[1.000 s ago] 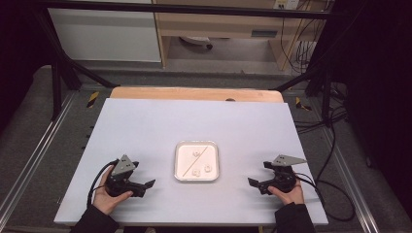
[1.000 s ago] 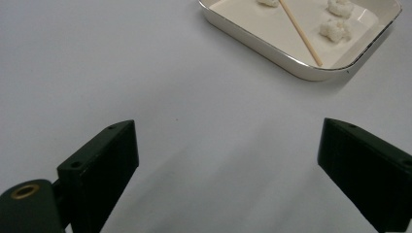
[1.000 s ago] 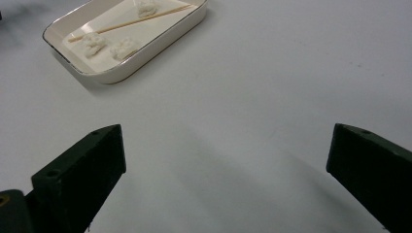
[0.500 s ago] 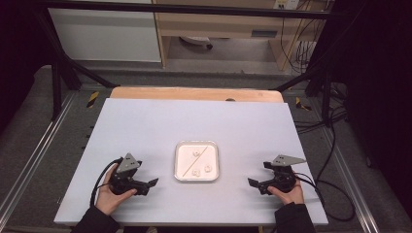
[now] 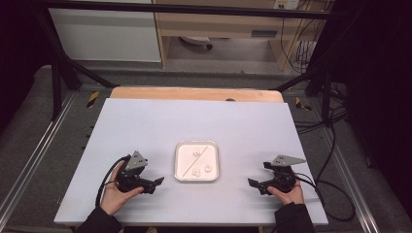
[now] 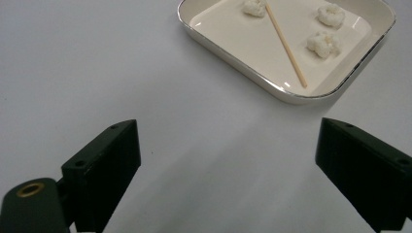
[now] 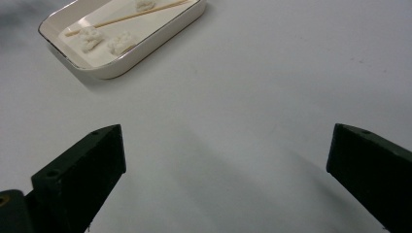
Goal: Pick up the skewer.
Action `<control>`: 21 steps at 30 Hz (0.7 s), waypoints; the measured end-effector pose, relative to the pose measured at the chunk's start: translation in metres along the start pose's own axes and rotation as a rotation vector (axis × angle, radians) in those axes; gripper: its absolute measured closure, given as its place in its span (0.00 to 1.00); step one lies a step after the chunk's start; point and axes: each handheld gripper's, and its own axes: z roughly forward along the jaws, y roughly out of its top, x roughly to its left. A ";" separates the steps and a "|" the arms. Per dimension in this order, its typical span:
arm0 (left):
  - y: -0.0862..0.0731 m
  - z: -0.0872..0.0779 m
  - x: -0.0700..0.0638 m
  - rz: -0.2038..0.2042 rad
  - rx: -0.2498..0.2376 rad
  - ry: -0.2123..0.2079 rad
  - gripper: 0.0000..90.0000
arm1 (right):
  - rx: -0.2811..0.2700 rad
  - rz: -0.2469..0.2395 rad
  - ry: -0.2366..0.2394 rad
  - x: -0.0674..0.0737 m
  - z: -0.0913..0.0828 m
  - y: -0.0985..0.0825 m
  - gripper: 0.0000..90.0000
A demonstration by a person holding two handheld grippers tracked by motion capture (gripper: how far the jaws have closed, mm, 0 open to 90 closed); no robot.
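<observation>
1. Your left gripper (image 5: 154, 184) has edged slightly toward the tray since a second ago; jaws wide apart, holding nothing.
2. Right gripper (image 5: 254, 183): jaws spread too, resting on the table (image 5: 194, 121).
3. Between them sits the tray (image 5: 180, 165), bare table in between.
4. Inside lie a wooden stick (image 6: 285, 44) and three white lumps (image 6: 322, 43).

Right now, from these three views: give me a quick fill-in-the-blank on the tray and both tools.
1. The tray holds ____ white lumps.
2. A thin wooden stick lies ____ the tray.
3. The left tool and the right tool both have their jaws ____.
4. The tray sits ____ the two tools on the table.

Missing words: three; inside; open; between
</observation>
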 end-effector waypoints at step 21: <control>0.044 0.027 -0.021 -0.001 0.030 0.009 0.11 | 0.007 -0.007 0.001 0.000 0.001 0.000 0.02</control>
